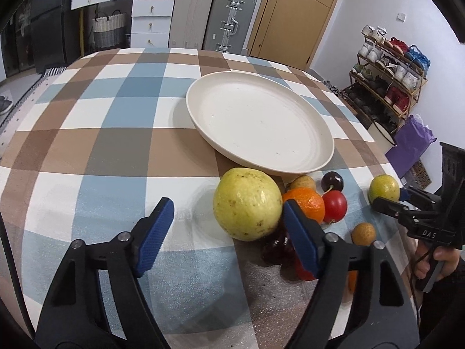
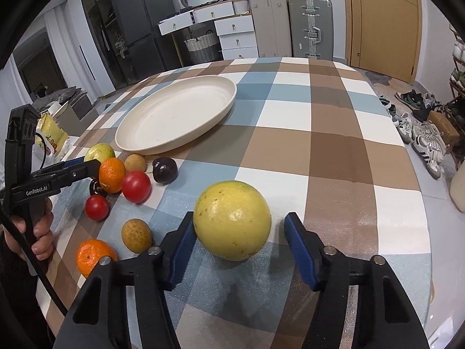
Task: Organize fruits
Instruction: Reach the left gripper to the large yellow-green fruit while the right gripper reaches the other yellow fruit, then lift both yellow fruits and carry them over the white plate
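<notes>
On the checked bench, near the empty plate (image 2: 174,116), the right gripper (image 2: 239,241) straddles a yellow fruit (image 2: 232,221), fingers not yet pressing it. The left gripper (image 1: 228,226) flanks a second yellow fruit (image 1: 247,203), fingers released.

My plate (image 1: 319,122) sits mid-tabletop; nearer me a big guava (image 1: 247,203), oranges (image 1: 308,202), tomatoes (image 1: 335,205), cherries (image 1: 332,181) and longans (image 1: 363,233) cluster.
</notes>
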### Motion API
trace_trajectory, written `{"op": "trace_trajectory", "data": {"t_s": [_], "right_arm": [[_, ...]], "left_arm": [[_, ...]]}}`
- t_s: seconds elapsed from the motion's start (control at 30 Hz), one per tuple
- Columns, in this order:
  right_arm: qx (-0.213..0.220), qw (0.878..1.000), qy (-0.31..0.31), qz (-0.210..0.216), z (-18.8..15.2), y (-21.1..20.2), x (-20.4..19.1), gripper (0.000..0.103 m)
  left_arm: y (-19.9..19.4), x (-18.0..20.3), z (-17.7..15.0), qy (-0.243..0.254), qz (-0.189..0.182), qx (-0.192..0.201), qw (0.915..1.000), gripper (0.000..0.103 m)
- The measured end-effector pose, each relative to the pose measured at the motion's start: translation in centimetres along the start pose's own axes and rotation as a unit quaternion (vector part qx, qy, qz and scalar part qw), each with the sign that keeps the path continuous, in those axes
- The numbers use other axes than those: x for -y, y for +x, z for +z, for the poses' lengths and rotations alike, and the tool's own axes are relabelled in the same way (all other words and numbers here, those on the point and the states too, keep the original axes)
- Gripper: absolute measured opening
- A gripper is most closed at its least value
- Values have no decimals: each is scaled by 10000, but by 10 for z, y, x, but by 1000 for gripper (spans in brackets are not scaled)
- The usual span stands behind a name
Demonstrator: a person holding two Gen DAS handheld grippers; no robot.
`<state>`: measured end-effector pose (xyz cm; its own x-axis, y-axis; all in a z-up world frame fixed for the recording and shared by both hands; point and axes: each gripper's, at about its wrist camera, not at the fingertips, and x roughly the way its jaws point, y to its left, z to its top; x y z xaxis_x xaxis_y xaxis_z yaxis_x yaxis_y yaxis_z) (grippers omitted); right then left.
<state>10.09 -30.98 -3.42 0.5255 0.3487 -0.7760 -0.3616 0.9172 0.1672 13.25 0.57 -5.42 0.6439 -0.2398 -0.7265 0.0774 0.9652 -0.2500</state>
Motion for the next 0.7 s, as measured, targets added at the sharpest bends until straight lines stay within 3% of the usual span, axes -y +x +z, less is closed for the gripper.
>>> {"op": "trace_trajectory", "data": {"t_s": [0.1,0.2,0.7], "right_arm": [[-13,10000,-80,26,0,0,-5,50],[5,9999,-126,-45,0,1,-8,50],[241,9996,-144,9,0,-7,-17,49]], "left_arm": [[1,0,1,-27,-188,-28,9998,60],[2,0,1,-57,-447,-61,9990,46],[-11,6,-5,56,-322,90,9994,46]]}}
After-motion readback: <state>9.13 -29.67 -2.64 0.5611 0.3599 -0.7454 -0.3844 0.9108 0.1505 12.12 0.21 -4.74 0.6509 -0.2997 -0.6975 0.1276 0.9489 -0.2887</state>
